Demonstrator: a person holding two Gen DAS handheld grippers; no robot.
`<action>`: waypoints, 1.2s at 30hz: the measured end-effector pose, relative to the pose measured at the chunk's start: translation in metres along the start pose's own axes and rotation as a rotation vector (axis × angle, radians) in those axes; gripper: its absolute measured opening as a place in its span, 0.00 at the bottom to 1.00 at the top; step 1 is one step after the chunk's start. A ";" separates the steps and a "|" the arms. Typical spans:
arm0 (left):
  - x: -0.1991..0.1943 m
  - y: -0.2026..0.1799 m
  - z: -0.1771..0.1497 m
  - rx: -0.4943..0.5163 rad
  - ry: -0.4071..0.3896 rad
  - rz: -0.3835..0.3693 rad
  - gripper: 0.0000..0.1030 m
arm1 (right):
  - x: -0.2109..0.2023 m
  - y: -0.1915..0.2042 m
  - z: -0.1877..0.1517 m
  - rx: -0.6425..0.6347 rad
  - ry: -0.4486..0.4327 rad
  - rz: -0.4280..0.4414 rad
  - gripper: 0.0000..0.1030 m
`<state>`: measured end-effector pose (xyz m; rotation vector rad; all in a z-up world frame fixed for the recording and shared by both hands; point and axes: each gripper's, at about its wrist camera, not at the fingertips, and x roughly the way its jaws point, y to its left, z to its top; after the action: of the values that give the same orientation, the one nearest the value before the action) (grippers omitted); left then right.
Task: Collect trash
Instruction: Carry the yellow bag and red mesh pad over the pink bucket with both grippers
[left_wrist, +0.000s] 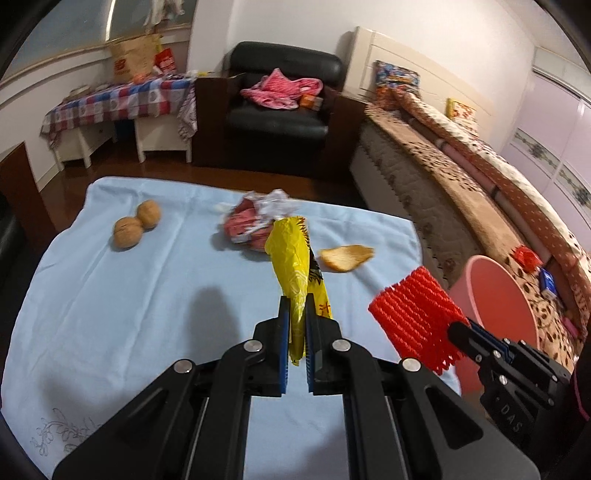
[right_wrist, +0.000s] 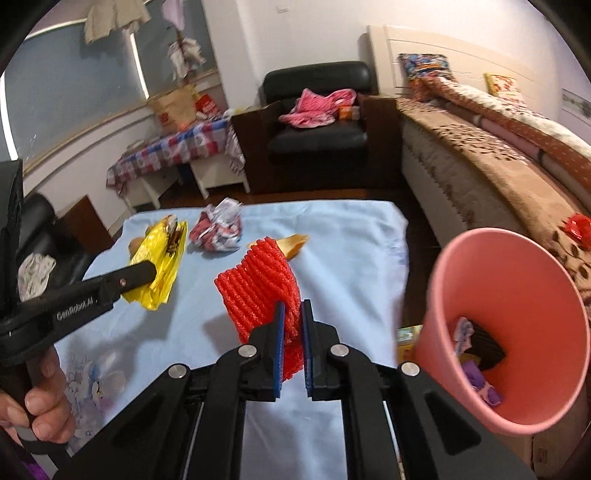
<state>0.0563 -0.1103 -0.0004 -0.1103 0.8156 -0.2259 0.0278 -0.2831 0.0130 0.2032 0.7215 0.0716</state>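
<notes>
- The left gripper has its fingers pinching a crumpled yellow wrapper, lifted above the blue-clothed counter.
- The right gripper has its fingers pinching a red foam net, also held clear of the cloth.
- A pink bin stands beside the counter.
- Two walnuts, a crumpled red-and-silver wrapper and a peel lie on the counter.

A home bedroom: bed, black armchair, clothes strewn about.
</notes>
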 end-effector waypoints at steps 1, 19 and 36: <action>-0.001 -0.006 0.000 0.012 -0.003 -0.006 0.06 | -0.005 -0.005 0.000 0.013 -0.007 -0.009 0.08; -0.001 -0.117 0.003 0.194 -0.022 -0.157 0.06 | -0.054 -0.111 -0.002 0.228 -0.091 -0.185 0.08; 0.025 -0.202 -0.013 0.319 0.044 -0.272 0.06 | -0.057 -0.184 -0.024 0.361 -0.070 -0.268 0.08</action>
<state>0.0322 -0.3130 0.0103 0.0850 0.7976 -0.6137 -0.0314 -0.4671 -0.0061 0.4496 0.6820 -0.3221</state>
